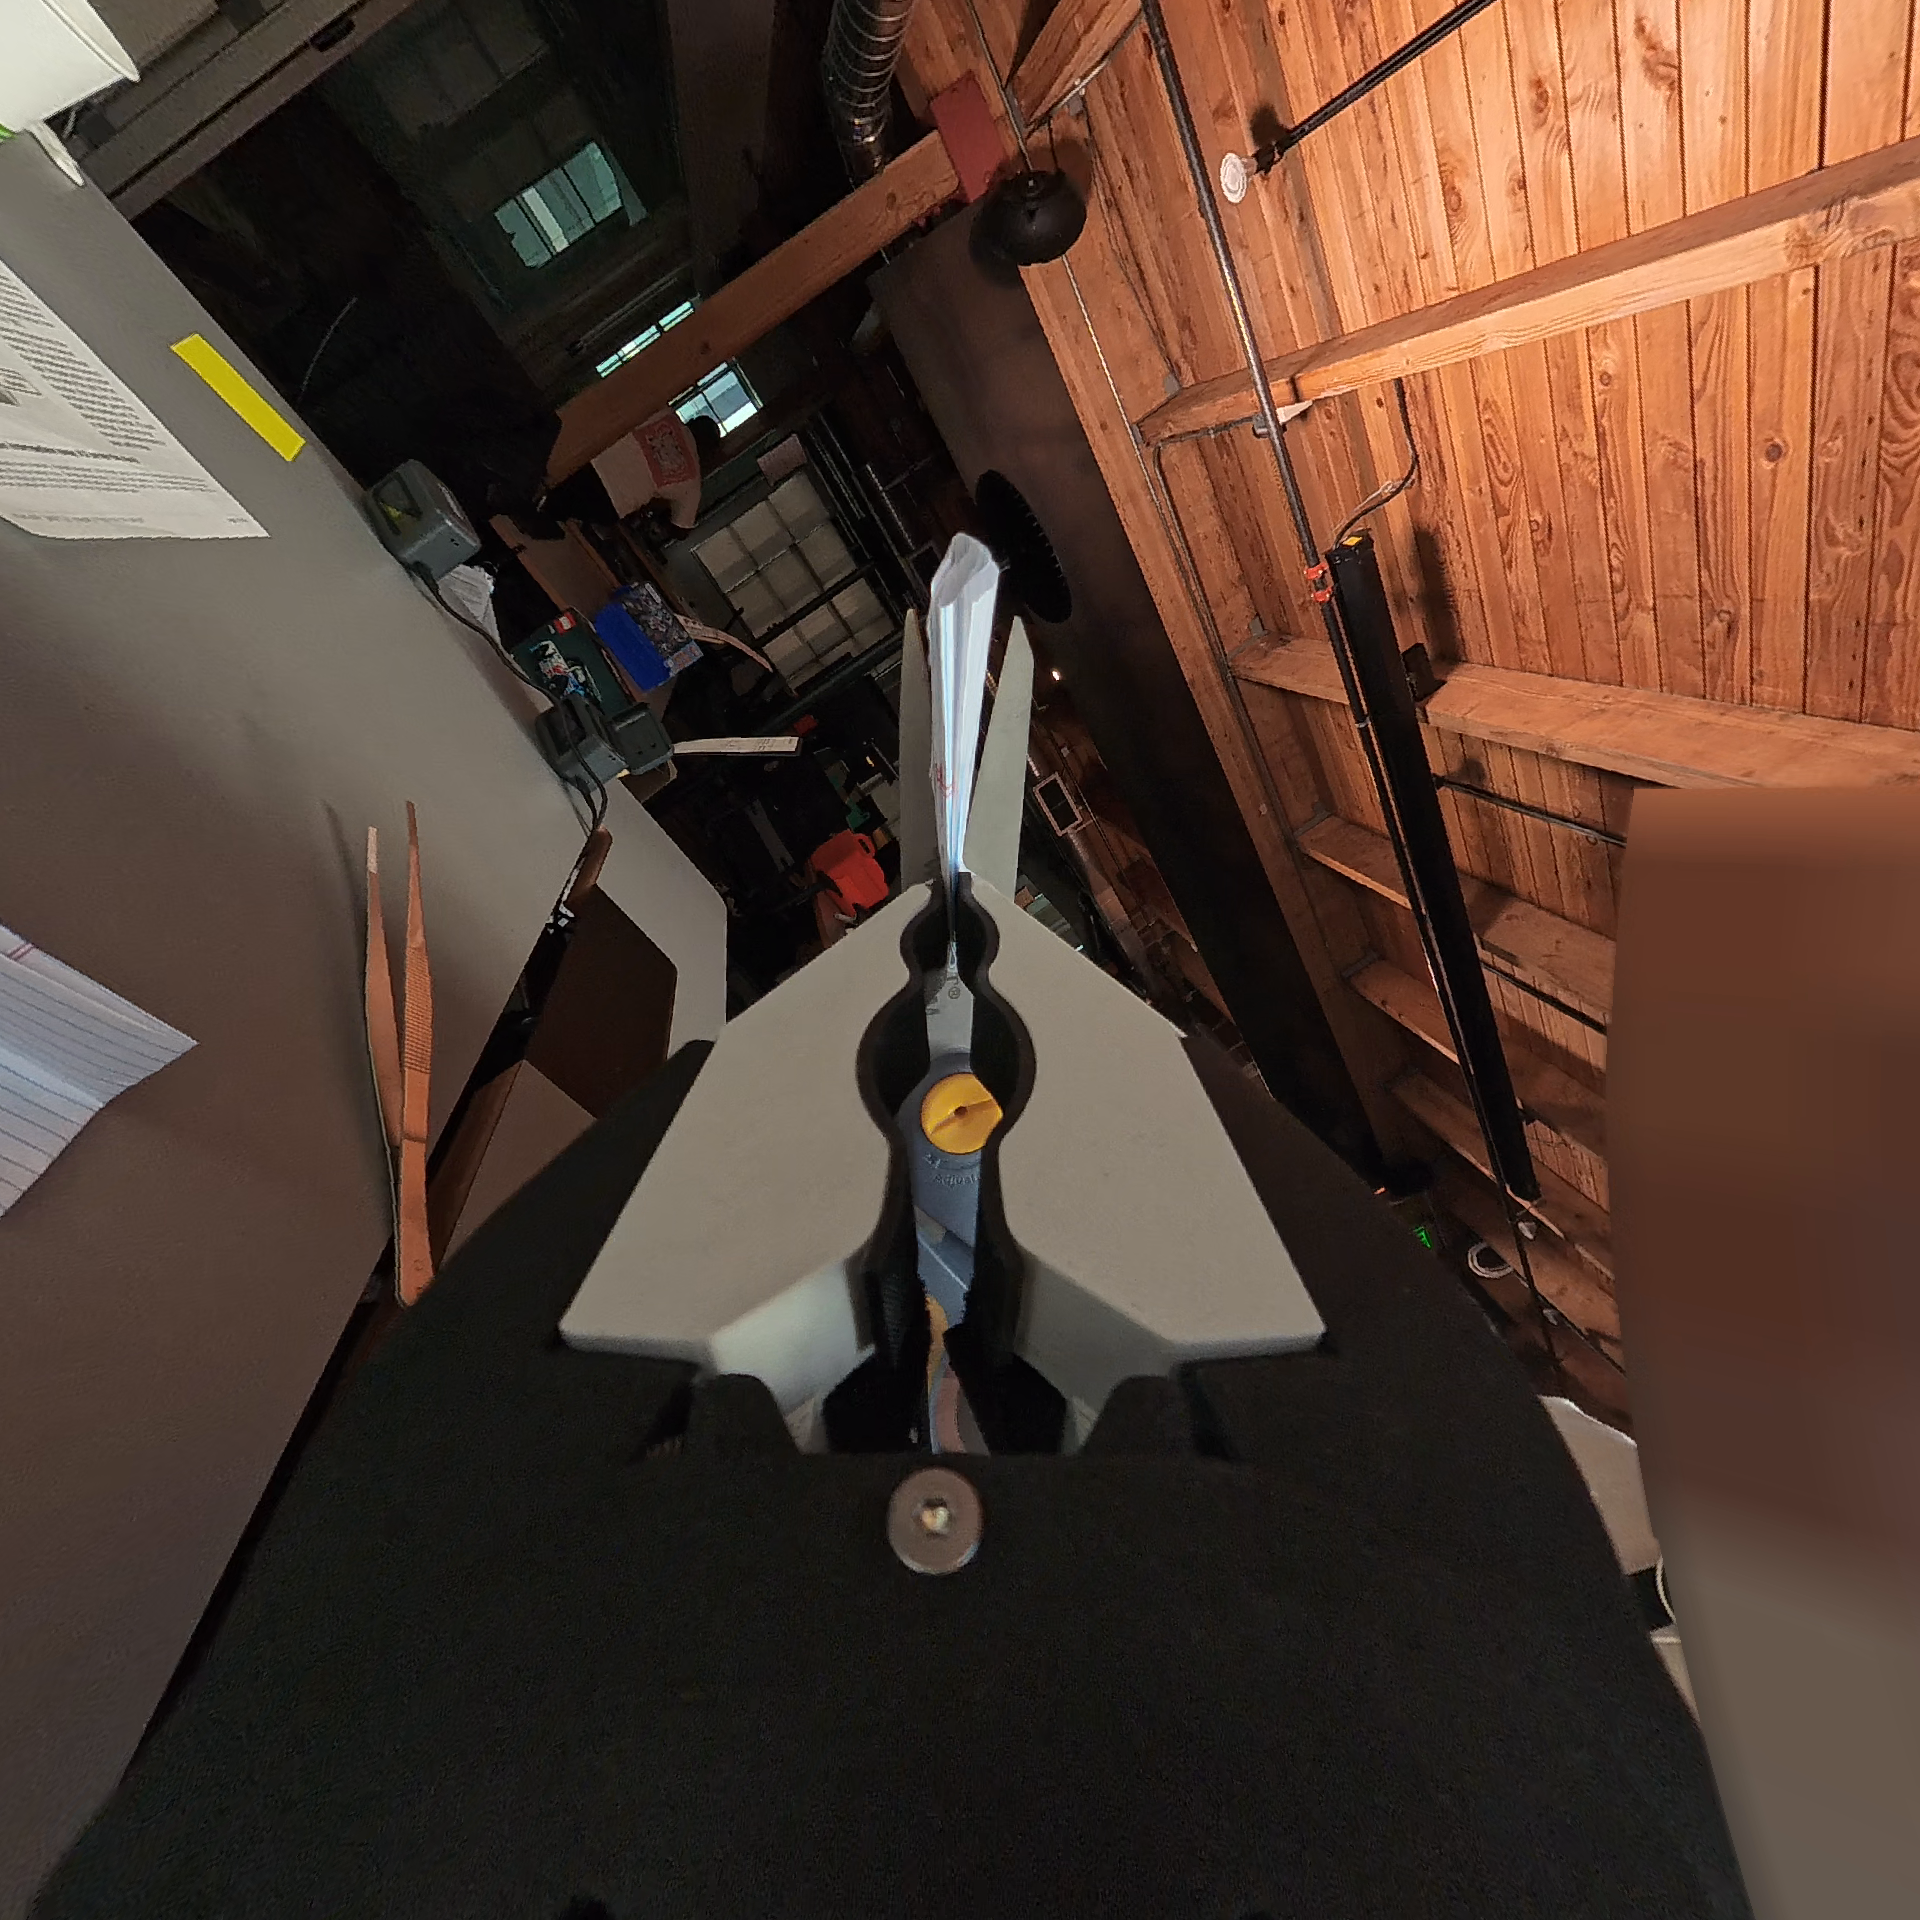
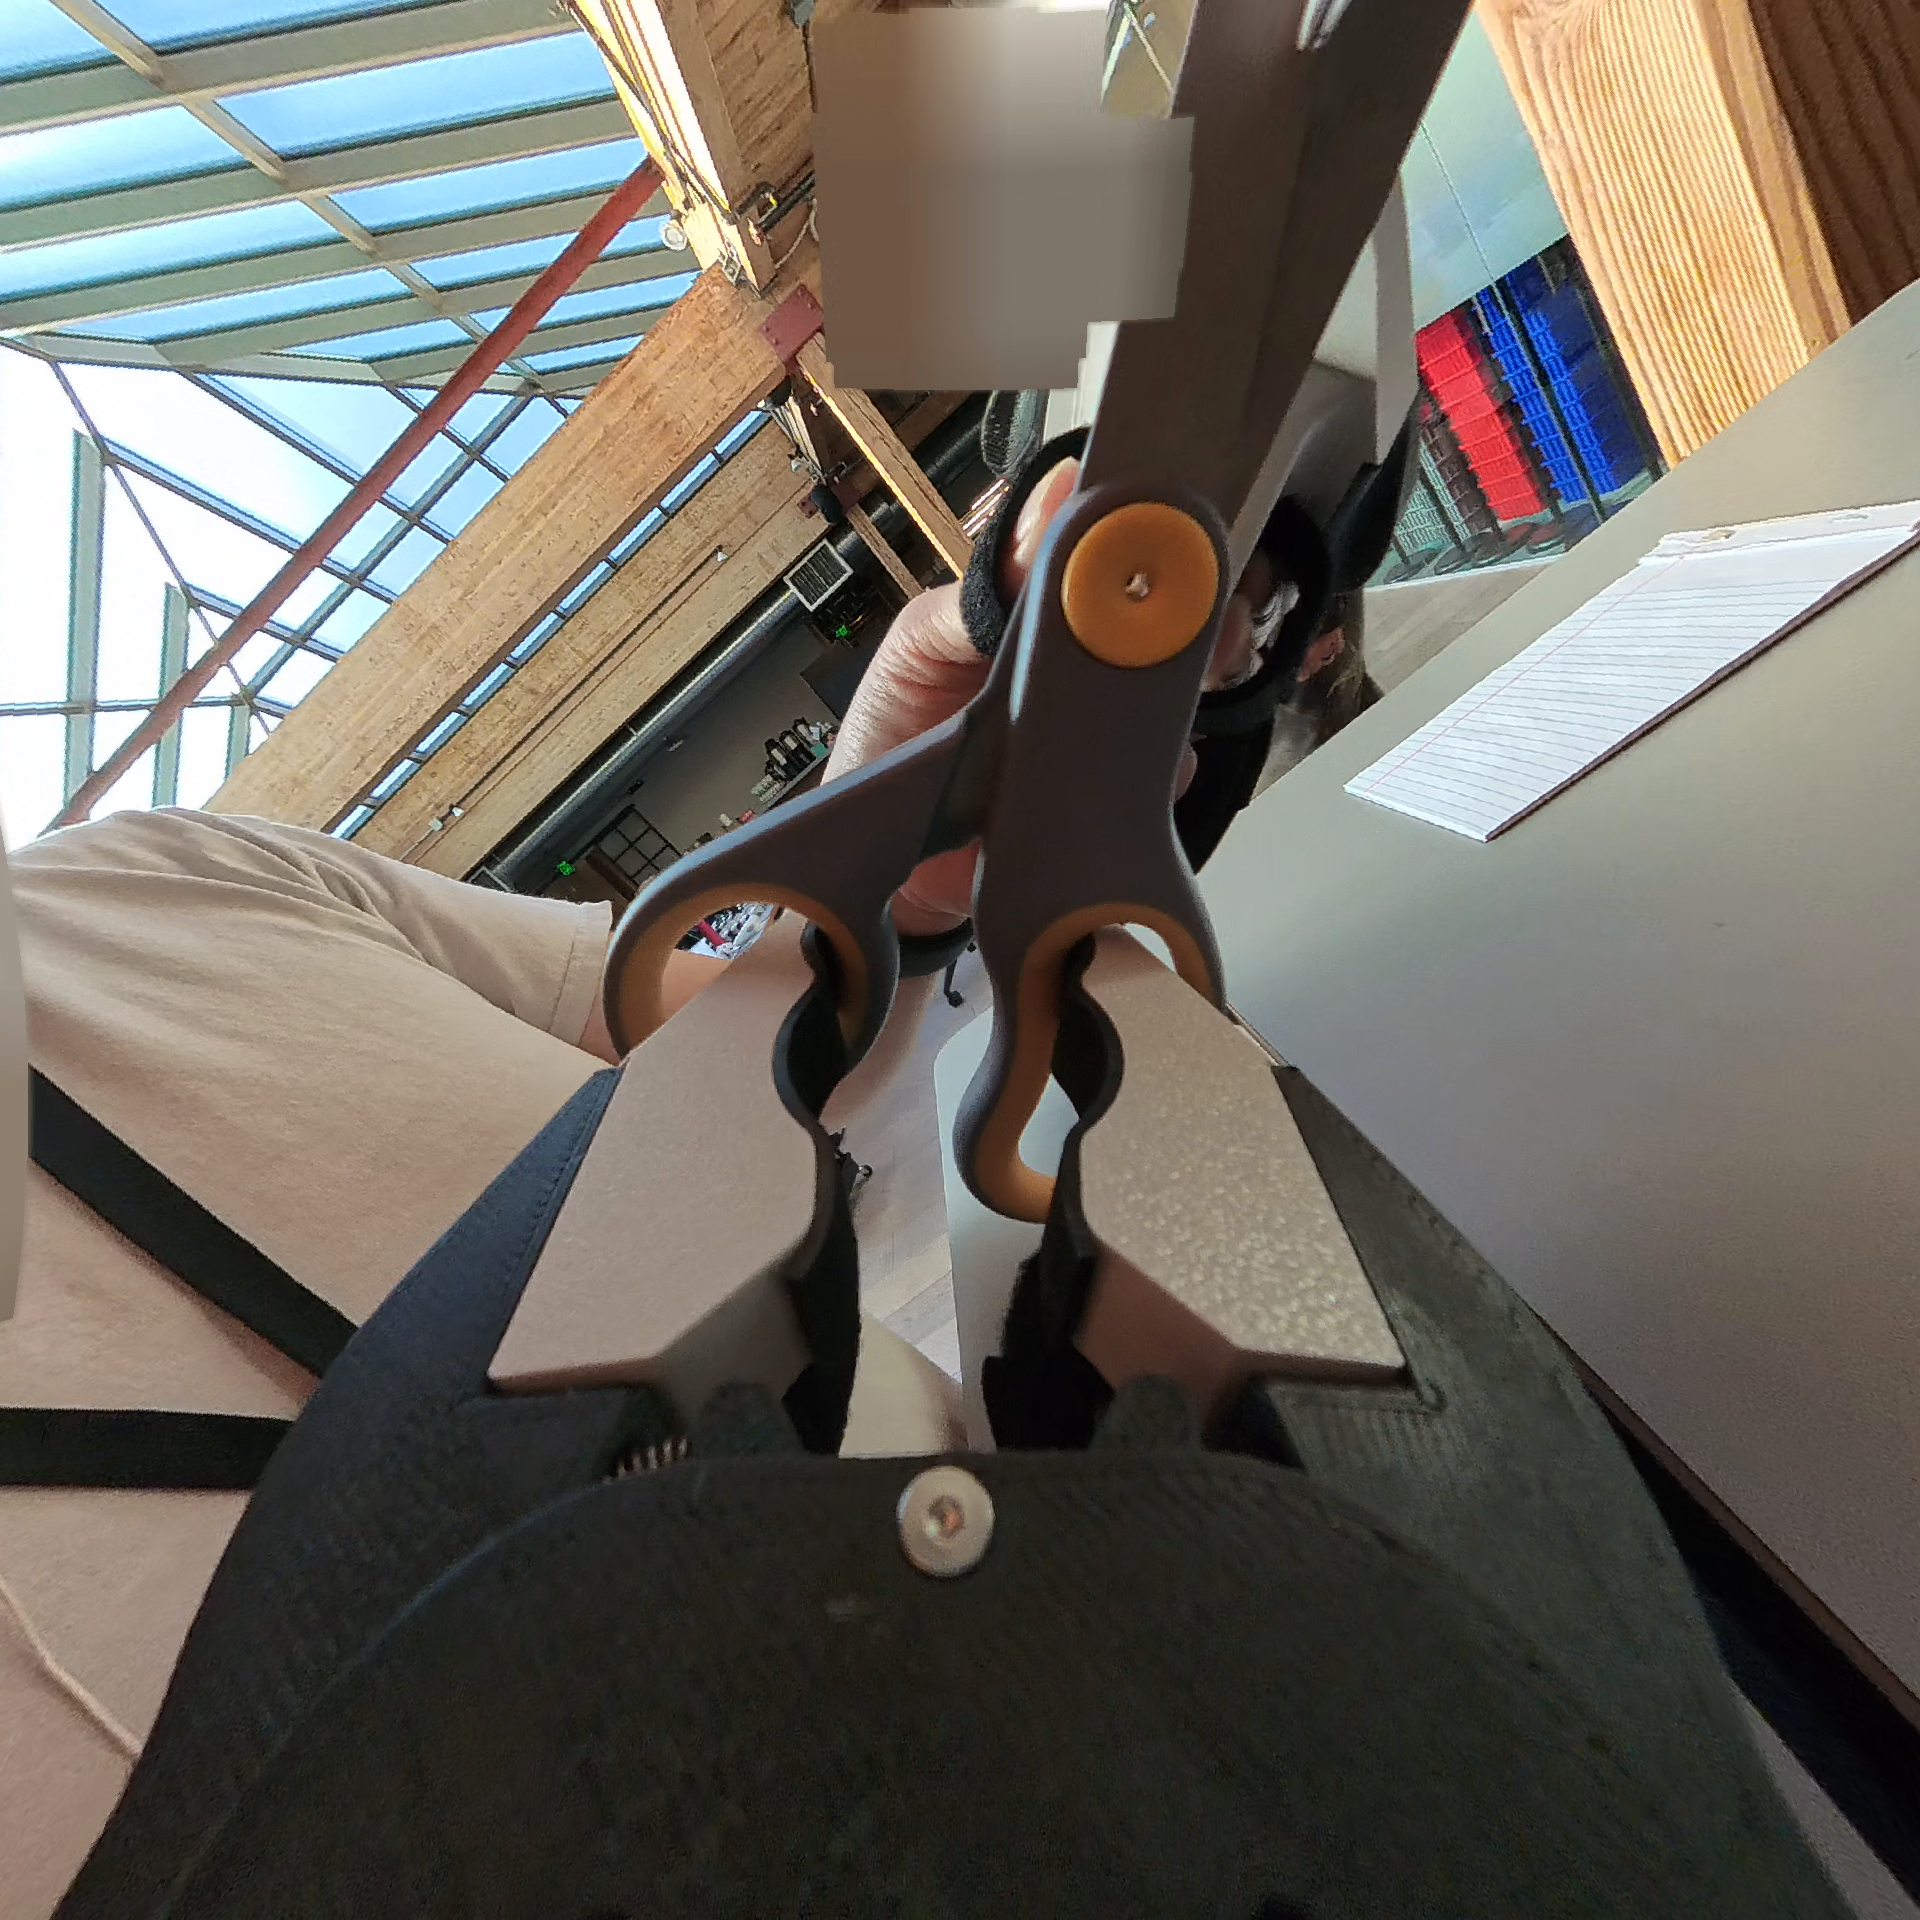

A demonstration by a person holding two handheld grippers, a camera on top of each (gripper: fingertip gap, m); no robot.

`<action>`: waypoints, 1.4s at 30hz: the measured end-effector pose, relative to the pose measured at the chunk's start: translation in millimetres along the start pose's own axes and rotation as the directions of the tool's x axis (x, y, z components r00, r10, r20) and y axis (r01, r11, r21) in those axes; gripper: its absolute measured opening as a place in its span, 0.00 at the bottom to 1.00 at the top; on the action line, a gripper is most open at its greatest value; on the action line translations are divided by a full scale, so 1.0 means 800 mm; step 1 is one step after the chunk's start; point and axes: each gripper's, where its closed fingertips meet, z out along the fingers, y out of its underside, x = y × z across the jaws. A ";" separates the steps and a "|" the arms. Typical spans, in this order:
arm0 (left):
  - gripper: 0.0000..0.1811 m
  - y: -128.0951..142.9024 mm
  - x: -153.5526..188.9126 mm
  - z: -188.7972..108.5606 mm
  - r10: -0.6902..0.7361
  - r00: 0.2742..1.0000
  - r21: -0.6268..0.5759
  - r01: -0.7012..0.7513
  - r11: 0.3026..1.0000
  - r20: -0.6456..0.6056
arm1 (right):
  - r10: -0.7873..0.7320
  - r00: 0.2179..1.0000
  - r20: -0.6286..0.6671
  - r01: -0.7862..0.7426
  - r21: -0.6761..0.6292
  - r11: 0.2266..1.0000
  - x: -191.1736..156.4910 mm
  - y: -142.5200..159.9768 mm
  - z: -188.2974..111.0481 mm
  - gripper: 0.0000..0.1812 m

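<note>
Grey-and-orange scissors (image 2: 1039,790) raised beside tabletop (image 2: 1558,1143), handle loops hooked over spread-apart fingers of right tool (image 2: 966,951); between scissors' parted blades, folded white paper (image 1: 961,665) pinched by closed left tool (image 1: 951,891).

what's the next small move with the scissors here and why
Probably close the right gripper a little: its fingers sit apart inside the scissors handles, and the blades stand open around folded paper, so closing should cut.
</note>
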 end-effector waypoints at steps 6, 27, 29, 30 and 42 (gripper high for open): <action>0.00 0.001 -0.001 0.000 -0.004 1.000 0.013 0.004 1.000 -0.004 | -0.004 1.000 0.003 0.004 -0.007 1.000 0.000 0.003 0.000 0.16; 0.02 -0.023 0.032 -0.008 0.118 0.992 -0.050 -0.120 0.991 -0.051 | 0.018 0.991 0.132 0.008 -0.196 0.981 -0.043 0.018 -0.037 0.17; 0.02 -0.026 0.030 -0.007 0.136 0.990 0.007 -0.136 0.991 -0.036 | 0.022 0.991 0.132 0.001 -0.166 0.986 -0.041 0.017 -0.030 0.17; 0.02 -0.028 0.029 -0.008 0.135 0.990 0.028 -0.134 0.991 -0.029 | 0.028 0.990 0.136 -0.007 -0.154 0.988 -0.041 0.016 -0.027 0.18; 0.18 -0.003 0.022 -0.015 0.118 0.993 0.059 -0.117 0.991 -0.017 | -0.034 0.999 0.029 0.036 -0.064 0.997 -0.019 -0.002 -0.032 0.17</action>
